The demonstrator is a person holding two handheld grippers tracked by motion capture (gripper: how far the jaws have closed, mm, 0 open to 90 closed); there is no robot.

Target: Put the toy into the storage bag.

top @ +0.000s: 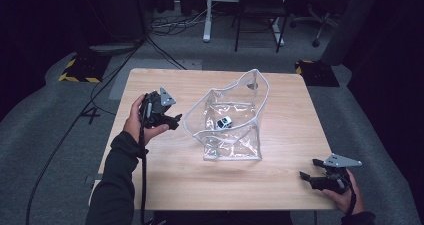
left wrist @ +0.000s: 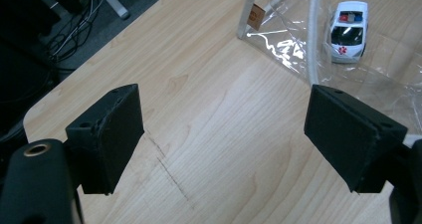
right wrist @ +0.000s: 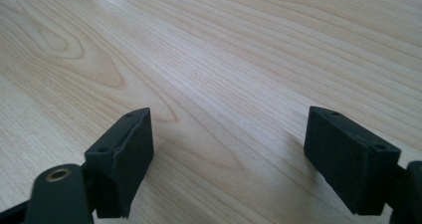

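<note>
two grippers show in the high view: the left gripper (top: 169, 116) hovers just beside the clear bag's (top: 235, 130) near-left rim, fingers spread and holding nothing, while the right gripper (top: 314, 174) rests well apart at the bench's (top: 280, 185) front-right corner, so the left is nearer. left gripper view: the toy car (left wrist: 348, 31) lies inside the bag, ahead and right of the open fingers (left wrist: 112, 134). right gripper view: spread fingers (right wrist: 124, 157) over bare bench, gripping nothing.

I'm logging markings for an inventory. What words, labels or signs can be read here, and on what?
No words or numbers can be read anywhere.
Toy car: a red emblem on the bonnet, too small to read.
Clear bag: a small brown tag, its mark too blurred to read.
</note>
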